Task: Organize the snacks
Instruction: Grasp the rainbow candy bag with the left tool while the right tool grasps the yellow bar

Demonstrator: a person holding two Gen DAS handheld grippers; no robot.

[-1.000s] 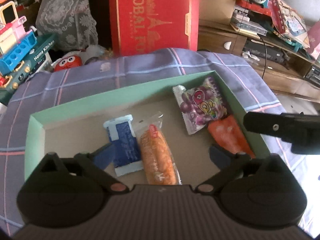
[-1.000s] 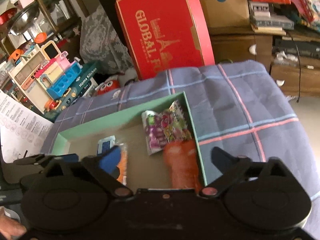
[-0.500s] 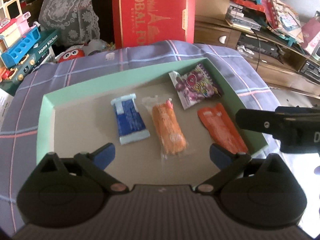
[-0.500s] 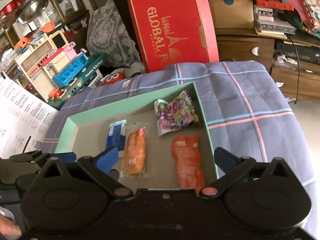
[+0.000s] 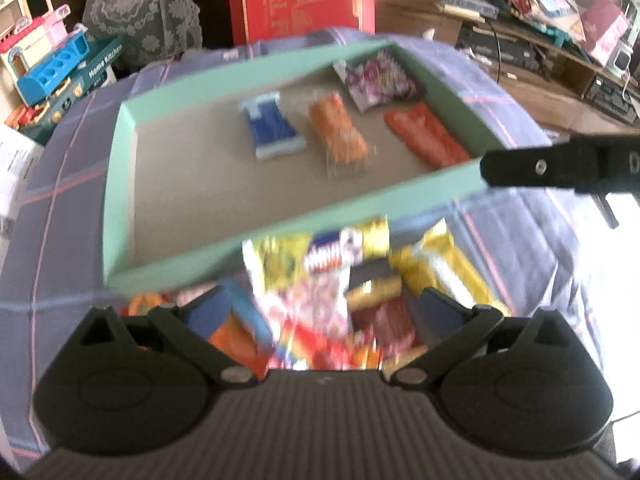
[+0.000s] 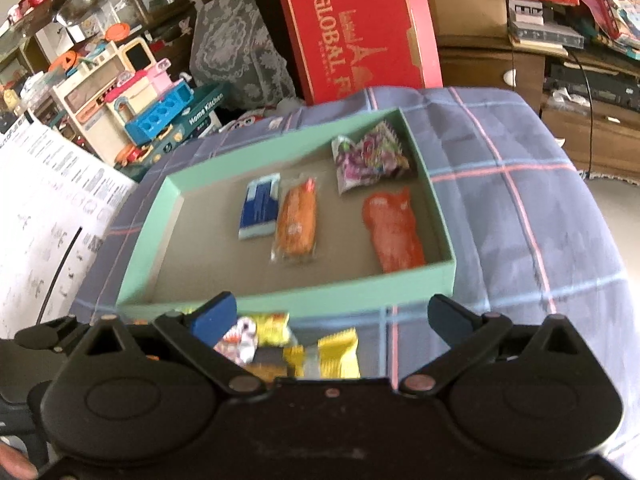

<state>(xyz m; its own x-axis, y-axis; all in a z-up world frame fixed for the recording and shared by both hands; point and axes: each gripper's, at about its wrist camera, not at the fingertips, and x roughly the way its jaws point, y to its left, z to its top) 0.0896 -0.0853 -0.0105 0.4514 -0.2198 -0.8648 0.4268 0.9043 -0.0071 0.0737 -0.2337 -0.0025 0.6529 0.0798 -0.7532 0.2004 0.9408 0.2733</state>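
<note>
A green-walled cardboard box lies on the plaid cloth. It holds a blue packet, an orange bread-like snack, a purple candy bag and a red-orange packet. A pile of loose snacks lies in front of the box. My left gripper is open and empty above the pile. My right gripper is open and empty, also over the pile's near side.
The right gripper's black body reaches in from the right in the left wrist view. A red GLOBAL box stands behind the table. Toys crowd the left, a printed paper lies at the near left, and wooden shelves stand at the right.
Both grippers have pulled back from the box toward me. The pile of loose snacks in front of the box has come into view. The snacks in the box have not moved.
</note>
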